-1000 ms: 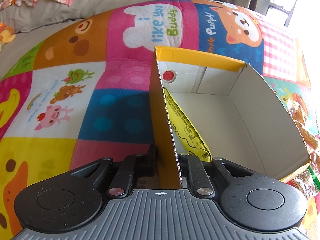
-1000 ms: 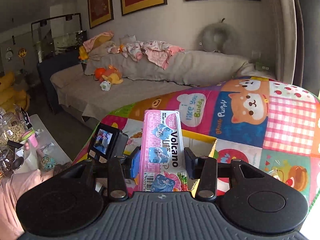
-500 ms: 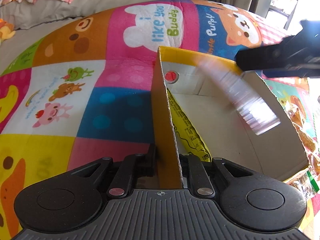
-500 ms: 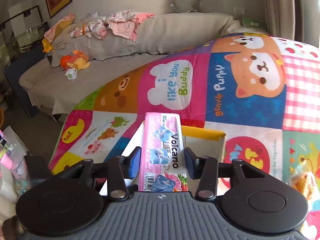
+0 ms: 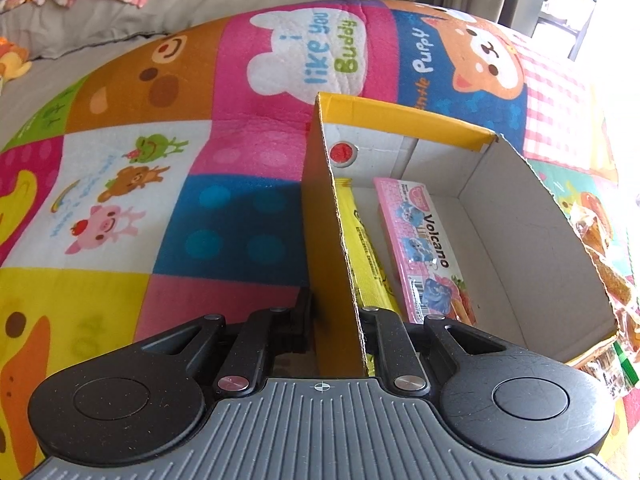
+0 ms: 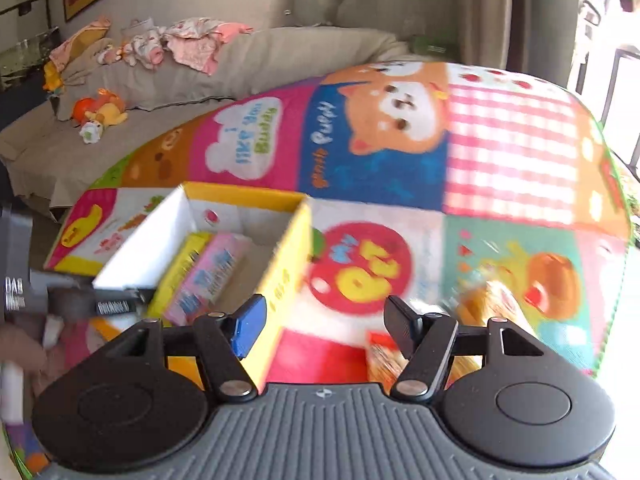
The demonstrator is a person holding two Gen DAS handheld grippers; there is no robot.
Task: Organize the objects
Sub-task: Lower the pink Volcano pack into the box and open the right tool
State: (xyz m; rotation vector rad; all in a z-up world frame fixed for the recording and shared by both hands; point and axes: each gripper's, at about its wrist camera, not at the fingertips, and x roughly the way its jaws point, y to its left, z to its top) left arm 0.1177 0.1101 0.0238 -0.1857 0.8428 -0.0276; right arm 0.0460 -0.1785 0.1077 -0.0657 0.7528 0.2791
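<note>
Progress: pink pack (image 5: 424, 248) and yellow pack (image 5: 366, 256) lie in the box (image 5: 532, 216). Left gripper (image 5: 336, 316) clamps its wall; right gripper (image 6: 322, 320), jaws just opening, is empty. Snack bags (image 5: 604, 264) beside the box remain.

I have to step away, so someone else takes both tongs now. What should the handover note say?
Left tongs: shut on the near wall of the yellow box, steadying it.
Right tongs: empty, jaws just opened, beside the box.
Done: the pink Volcano pack lies in the box next to a yellow pack.
Left: snack packets on the play mat beside the box likely go in next.
</note>
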